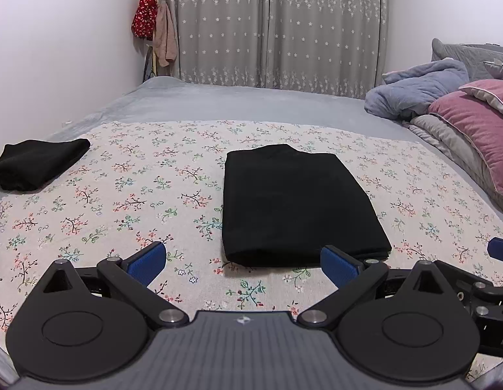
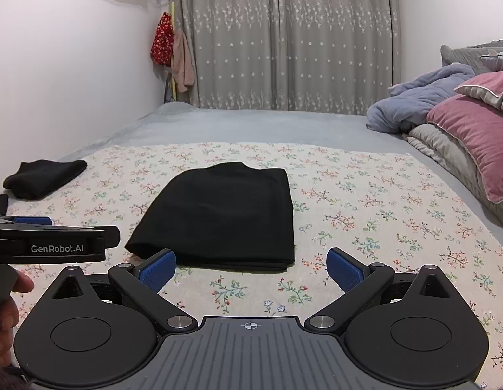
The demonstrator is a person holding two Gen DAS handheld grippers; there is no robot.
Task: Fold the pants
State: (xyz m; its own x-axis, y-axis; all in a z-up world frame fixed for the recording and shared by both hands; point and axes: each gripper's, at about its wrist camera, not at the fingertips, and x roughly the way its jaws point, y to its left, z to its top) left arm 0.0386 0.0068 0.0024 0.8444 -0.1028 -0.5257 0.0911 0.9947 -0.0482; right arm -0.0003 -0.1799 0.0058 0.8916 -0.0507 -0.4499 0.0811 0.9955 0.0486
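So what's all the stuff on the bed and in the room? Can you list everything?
folded pants: one, black, middle of the floral cloth
bundled garment: one, black, far left on the cloth
floral cloth: one, cream with small flowers, spread over the bed
bed sheet: one, grey, under the cloth
blanket: one, pale blue, crumpled at right
pillow: one clear, pink, right edge
curtains: grey, starred, back wall
hanging clothes: red and pink, left corner
left gripper: open, empty, blue pads
right gripper: open, empty, blue pads
hand: on the left gripper's handle
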